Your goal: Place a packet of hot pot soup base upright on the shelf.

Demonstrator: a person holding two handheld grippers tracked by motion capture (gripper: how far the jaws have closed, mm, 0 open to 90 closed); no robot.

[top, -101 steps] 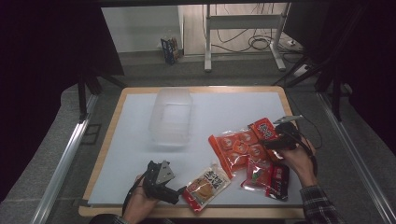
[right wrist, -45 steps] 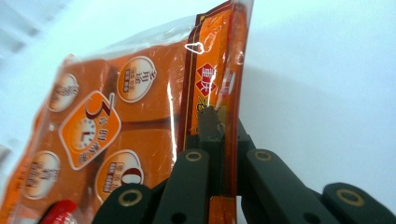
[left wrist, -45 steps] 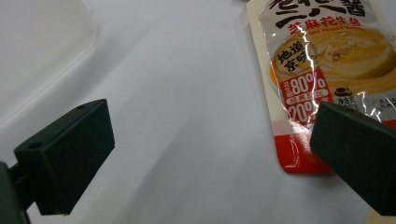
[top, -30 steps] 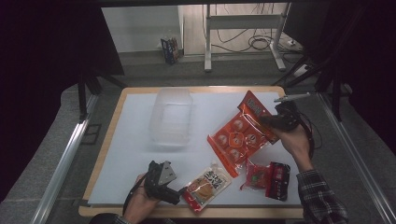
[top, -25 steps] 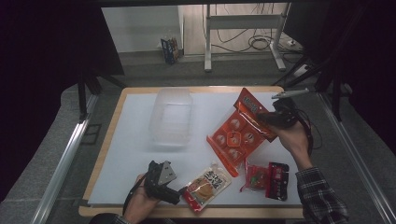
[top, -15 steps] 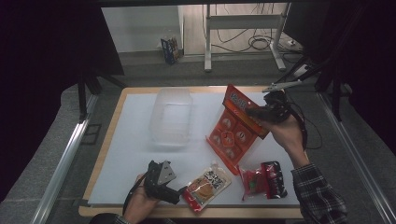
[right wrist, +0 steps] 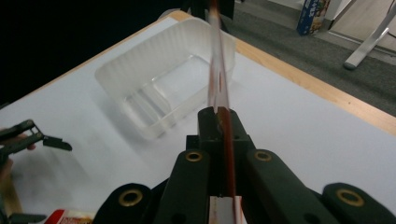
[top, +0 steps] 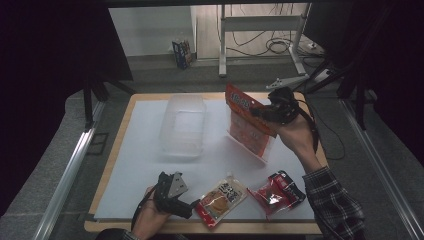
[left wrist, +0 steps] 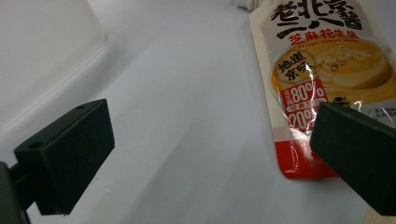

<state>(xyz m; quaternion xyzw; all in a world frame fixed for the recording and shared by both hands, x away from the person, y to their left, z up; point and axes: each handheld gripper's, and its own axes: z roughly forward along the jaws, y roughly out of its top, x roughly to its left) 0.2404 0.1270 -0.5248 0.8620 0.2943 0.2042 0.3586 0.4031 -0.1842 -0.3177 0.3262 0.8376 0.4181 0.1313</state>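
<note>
I now have the big red snack packet (top: 248, 122) lifted clear of the bench (top: 140, 150), where it lay flat a few seconds ago; the right tongs (top: 261, 113) are clamped on its upper edge and it hangs just right of the clear plastic tub (top: 183, 125), a likely drop-off. My left tongs (top: 186, 206) rest wide apart at the near edge, one jaw over the sesame-peanut sauce pouch (left wrist: 322, 70). A small dark red packet (top: 277, 189) waits nearby.

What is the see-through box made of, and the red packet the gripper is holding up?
The box looks like frosted, see-through plastic: the white table shows dimly through its walls, and its edges are rounded. The red packet, pinched in the right gripper, seems thin glossy plastic film: it is very thin seen edge-on and has a clear edge.
</note>
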